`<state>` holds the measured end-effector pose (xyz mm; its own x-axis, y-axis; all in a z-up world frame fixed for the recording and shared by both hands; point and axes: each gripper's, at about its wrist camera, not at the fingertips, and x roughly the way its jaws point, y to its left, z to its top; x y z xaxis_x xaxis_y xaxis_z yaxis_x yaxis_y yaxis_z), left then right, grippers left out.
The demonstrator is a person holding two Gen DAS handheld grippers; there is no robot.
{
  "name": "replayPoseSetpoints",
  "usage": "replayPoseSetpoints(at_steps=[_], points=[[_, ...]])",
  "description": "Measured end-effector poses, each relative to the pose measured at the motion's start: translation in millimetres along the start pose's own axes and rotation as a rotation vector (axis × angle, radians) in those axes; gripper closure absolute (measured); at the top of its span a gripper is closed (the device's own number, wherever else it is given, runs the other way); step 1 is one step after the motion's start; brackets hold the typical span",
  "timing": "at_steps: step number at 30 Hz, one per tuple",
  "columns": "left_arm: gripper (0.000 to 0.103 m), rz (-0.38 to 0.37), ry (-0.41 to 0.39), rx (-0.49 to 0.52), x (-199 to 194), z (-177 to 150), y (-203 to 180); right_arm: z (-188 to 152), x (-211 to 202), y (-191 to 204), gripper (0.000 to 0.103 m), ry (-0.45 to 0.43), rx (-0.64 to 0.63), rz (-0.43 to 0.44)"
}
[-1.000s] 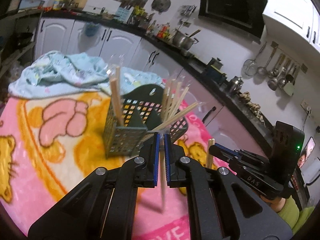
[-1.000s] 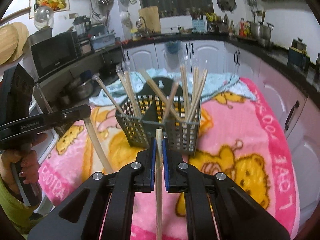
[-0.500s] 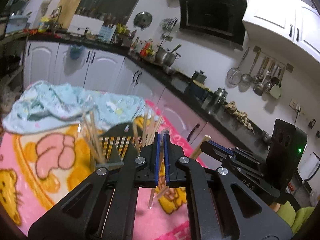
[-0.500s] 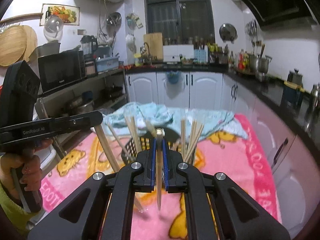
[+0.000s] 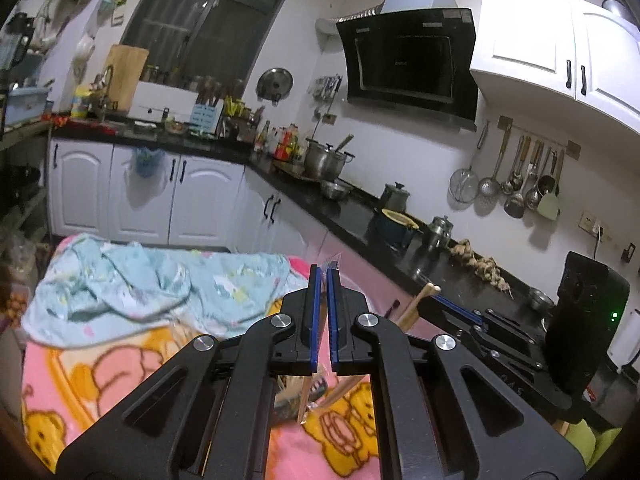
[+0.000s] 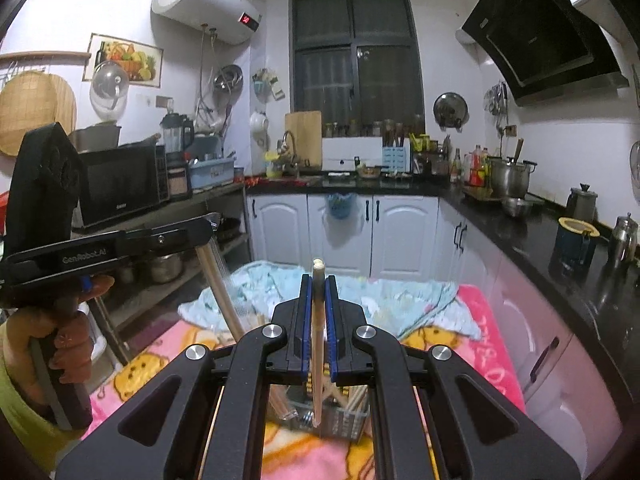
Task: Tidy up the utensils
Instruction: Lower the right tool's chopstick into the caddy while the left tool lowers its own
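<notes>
My right gripper (image 6: 318, 282) is shut on a wooden chopstick (image 6: 317, 344) that hangs upright, its lower tip over the dark mesh utensil basket (image 6: 340, 424) holding several chopsticks. My left gripper (image 5: 323, 274) is shut on a chopstick in a clear wrapper (image 5: 305, 394), whose lower end shows below the jaws; the wrapper tip (image 5: 333, 261) pokes above. In the right wrist view the left gripper (image 6: 210, 222) holds that chopstick (image 6: 224, 292) slanting down. In the left wrist view the right gripper (image 5: 438, 300) holds its chopstick (image 5: 416, 306). The basket is mostly hidden behind both grippers.
A pink cartoon blanket (image 5: 60, 376) covers the table, with a crumpled light blue cloth (image 5: 152, 284) at its far end. Black kitchen counters (image 6: 540, 240) and white cabinets (image 6: 348, 228) surround it. A shelf with a microwave (image 6: 120, 184) stands at the left.
Both grippers have risen and tilted upward, each lifting its chopstick high above the basket. The basket has dropped low in both views and is now largely hidden.
</notes>
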<state>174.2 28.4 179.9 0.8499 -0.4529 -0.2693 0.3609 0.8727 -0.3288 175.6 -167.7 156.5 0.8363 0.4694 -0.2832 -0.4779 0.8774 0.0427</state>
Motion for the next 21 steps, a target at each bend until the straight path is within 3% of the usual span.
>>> replayPoseSetpoints(at_steps=[10,21], points=[[0.102,0.048,-0.053,-0.007,6,30,16,33,3,-13,0.097,-0.069,-0.020,-0.042],[0.102,0.080,-0.042,-0.025,29,15,31,33,24,-29,0.097,-0.068,-0.016,-0.078]])
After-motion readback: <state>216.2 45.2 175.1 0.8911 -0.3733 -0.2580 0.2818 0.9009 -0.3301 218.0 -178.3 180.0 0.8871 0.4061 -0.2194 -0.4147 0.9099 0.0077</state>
